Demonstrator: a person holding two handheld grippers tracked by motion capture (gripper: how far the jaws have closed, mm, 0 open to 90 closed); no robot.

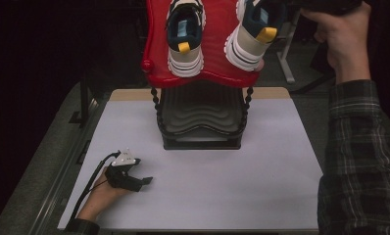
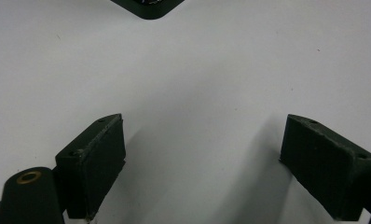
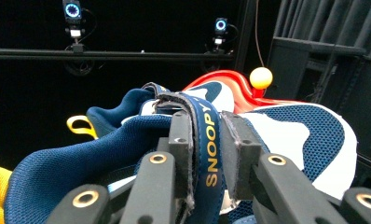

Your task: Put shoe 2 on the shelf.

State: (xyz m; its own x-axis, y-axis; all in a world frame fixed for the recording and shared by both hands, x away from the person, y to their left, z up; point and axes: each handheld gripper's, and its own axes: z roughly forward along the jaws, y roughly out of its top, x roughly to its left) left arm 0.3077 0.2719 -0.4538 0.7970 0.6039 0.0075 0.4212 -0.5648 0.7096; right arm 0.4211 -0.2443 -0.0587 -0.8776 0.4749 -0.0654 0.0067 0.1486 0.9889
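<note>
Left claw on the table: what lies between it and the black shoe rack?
Nothing: bare white table runs between the left claw and the rack's black base, in the high view.

L hand (image 1: 102, 193) low at near left, L gripper (image 2: 202, 154) level, jaws wide apart, nothing between. R hand (image 1: 342, 36) raised far right, forearm in plaid sleeve (image 1: 362, 161); R gripper (image 3: 206, 154) jaws clamped tight.
</note>
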